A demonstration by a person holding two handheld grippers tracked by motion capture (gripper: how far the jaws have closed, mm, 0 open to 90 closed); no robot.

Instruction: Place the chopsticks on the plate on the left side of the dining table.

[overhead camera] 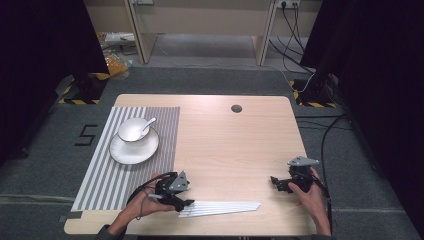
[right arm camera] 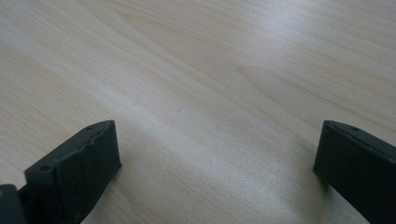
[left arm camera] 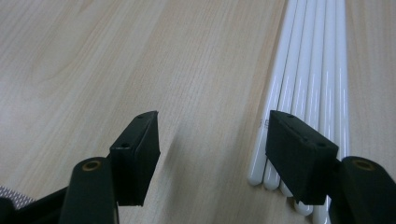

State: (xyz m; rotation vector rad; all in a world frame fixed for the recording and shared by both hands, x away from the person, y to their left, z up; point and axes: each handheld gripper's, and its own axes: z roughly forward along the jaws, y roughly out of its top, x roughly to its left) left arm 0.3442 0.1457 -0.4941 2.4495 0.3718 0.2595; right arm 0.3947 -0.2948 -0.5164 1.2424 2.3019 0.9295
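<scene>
White tubes (overhead camera: pixel 220 207) flat along bottom-centre table (overhead camera: pixel 225 145) edge, just right of left gripper (overhead camera: pixel 186 203); fingers apart, gripping nothing. Right gripper (overhead camera: pixel 274 181) lower right, fingers wide over bare wood. Bowl (overhead camera: pixel 133 129) with spoon (overhead camera: pixel 148 123) on plate (overhead camera: pixel 134 147), striped mat (overhead camera: pixel 130 155), left, well apart.

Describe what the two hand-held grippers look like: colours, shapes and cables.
The left hand-held gripper and the right hand-held gripper are black, each topped by a grey three-cornered plate. Each has two blocky black jaws with small screw holes. A thin black cable trails from each.

Black left claw (overhead camera: pixel 186 204) and right claw (overhead camera: pixel 274 182), grey three-cornered plates, trailing black cables.
</scene>
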